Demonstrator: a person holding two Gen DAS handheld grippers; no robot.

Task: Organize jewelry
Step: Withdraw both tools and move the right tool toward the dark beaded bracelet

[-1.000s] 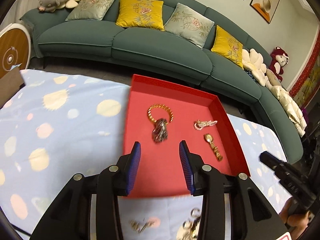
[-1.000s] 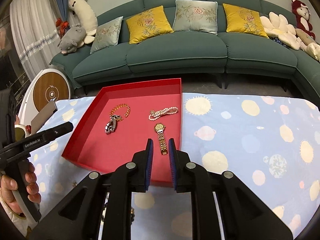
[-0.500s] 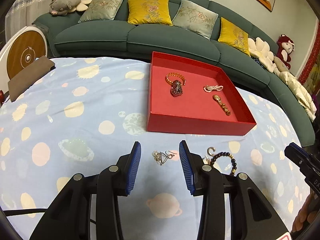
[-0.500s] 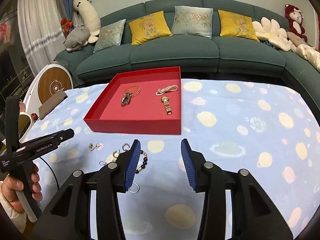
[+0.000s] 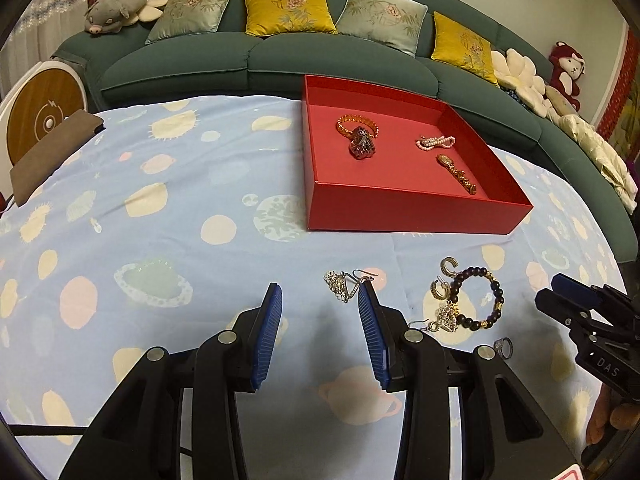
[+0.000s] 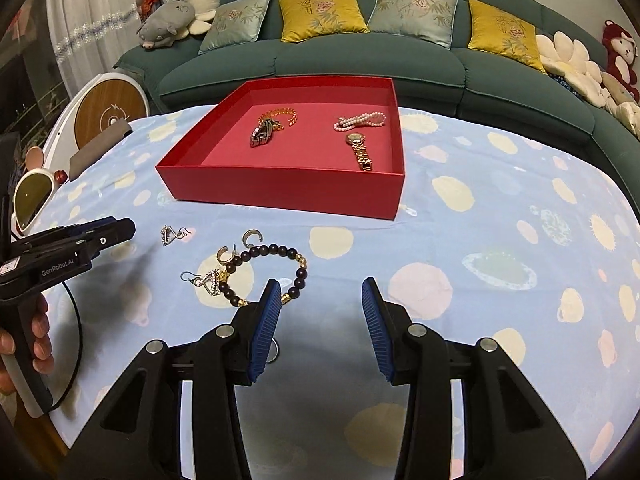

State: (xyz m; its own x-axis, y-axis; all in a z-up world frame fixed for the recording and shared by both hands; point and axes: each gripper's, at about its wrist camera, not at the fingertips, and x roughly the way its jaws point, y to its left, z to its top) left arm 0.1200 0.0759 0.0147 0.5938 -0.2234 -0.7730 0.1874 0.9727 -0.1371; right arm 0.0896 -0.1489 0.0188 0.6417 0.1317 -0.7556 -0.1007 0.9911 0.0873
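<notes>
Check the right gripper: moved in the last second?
Yes. The right gripper pulled back from over the red cardboard tray toward the near table edge; its open blue pads now sit by the dark beaded bracelet.

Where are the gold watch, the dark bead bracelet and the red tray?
gold watch (image 6: pixel 361 151): right wrist view, on its band.
dark bead bracelet (image 6: pixel 301 272): right wrist view, on its beads.
red tray (image 5: pixel 408 210): left wrist view, on its near wall.

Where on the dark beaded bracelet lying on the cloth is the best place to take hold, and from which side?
Grip the dark beaded bracelet at its far arc, coming from above with one finger inside the loop. It lies flat and open; that arc is bare cloth, while its left side is tangled with earrings.
</notes>
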